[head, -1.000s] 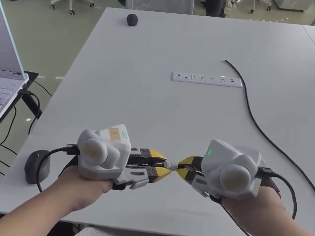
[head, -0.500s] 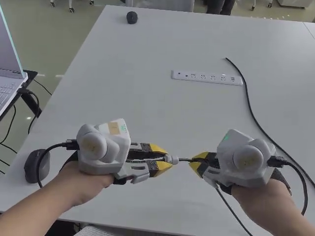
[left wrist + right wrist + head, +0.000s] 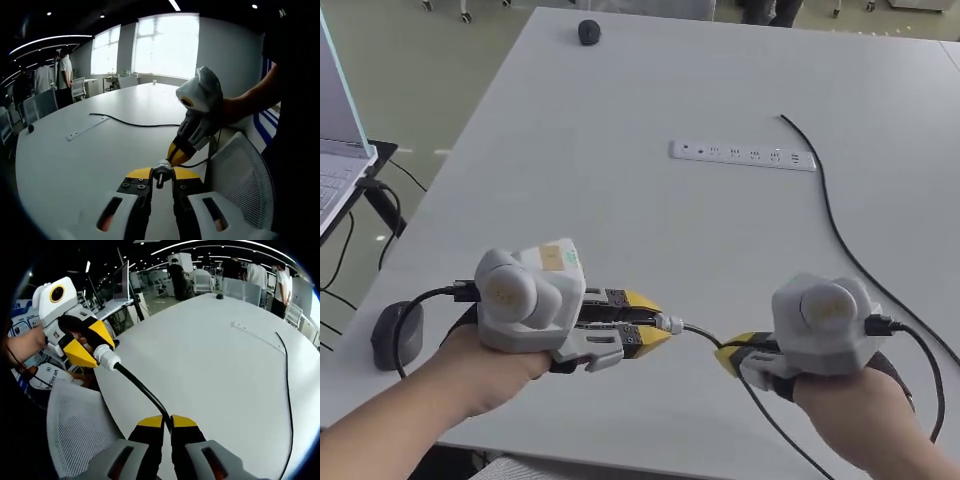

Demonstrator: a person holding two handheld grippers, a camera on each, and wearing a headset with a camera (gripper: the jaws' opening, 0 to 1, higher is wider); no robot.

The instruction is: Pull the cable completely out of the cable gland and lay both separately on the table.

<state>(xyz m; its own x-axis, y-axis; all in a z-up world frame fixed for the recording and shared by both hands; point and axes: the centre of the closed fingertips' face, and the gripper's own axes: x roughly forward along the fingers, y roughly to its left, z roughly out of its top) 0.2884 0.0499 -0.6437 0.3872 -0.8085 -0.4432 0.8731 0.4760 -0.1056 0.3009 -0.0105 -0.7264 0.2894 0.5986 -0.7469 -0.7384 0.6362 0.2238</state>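
Cable gland (image 3: 668, 324): one, small, pale, with a round body. It is held in the air over the near edge of the table (image 3: 620, 200), pinched at the tips of the left claw (image 3: 655, 330), whose jaws are closed on it.

Cable (image 3: 705, 334): one, thin, black. It comes out of the gland and sags slightly across to the right claw (image 3: 728, 357), a short way off. That claw's jaws are closed tight on the cable. The rest of the cable trails past that claw towards the person. In the right gripper view the cable is seated in the gland's mouth, so it is not yet out.

Handling, as a judgement:
- The gland looks light and rigid and should stand a firm pinch on its body.
- The cable looks soft and bendy, with a rubbery jacket that the gland's seal probably drags on.
- Best hold is on the cable close to the gland, pulling in line with its bore. A sideways pull would likely kink it.

Counts:
- Claws: two.
- Power strip (image 3: 742, 156) on the table: one.
- Separate black cord (image 3: 840, 240) lying loose: one, well apart from the work.
- Small dark object (image 3: 588, 33) at the far end: one.
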